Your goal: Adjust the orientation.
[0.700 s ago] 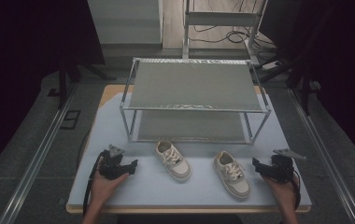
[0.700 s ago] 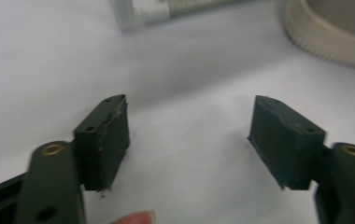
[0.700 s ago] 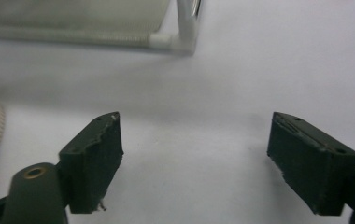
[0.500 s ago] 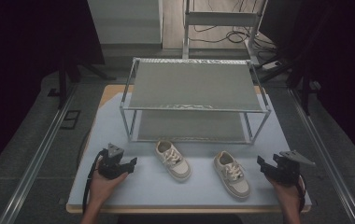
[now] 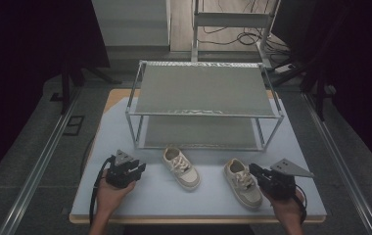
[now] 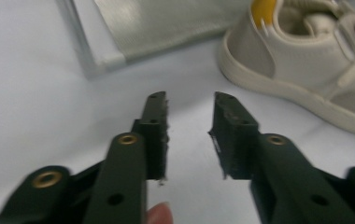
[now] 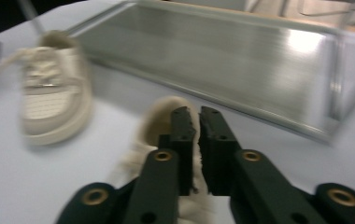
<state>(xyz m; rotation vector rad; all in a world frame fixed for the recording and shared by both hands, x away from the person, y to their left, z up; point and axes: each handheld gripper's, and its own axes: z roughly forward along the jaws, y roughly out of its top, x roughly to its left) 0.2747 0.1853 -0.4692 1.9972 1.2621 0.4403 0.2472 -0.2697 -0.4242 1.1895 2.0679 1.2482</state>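
The left hand-held gripper (image 5: pixel 136 169) rests low over the pale worktop (image 5: pixel 208 205), held in the person's left hand (image 5: pixel 113 188). Its two black jaws stand spread with a clear gap of bare worktop between them, holding nothing. In the left gripper view the left shoe (image 6: pixel 315 60) lies just ahead of the jaws and off to their right, its heel nearest the tips but apart from them; a yellow patch shows inside the heel. Ahead and to the left of the same jaws stands a leg of the metal rack (image 6: pixel 80 44).

The right hand-held gripper (image 5: pixel 253 171) is held in the person's right hand (image 5: pixel 287 205), with the grey three-cornered plate on top of it. Its jaws are nearly pressed together, only a narrow slit between them. The right shoe (image 5: pixel 243 181) lies directly under and just ahead of these jaws; in the right gripper view its opening sits right at the jaw tips, and the blur makes it impossible to tell whether they touch or pinch any part of it. Beyond this gripper and to its left lies the left shoe, well apart from the jaws. The rack's lower shelf (image 7: pixel 222 60) stretches across ahead of the gripper, beyond both shoes.
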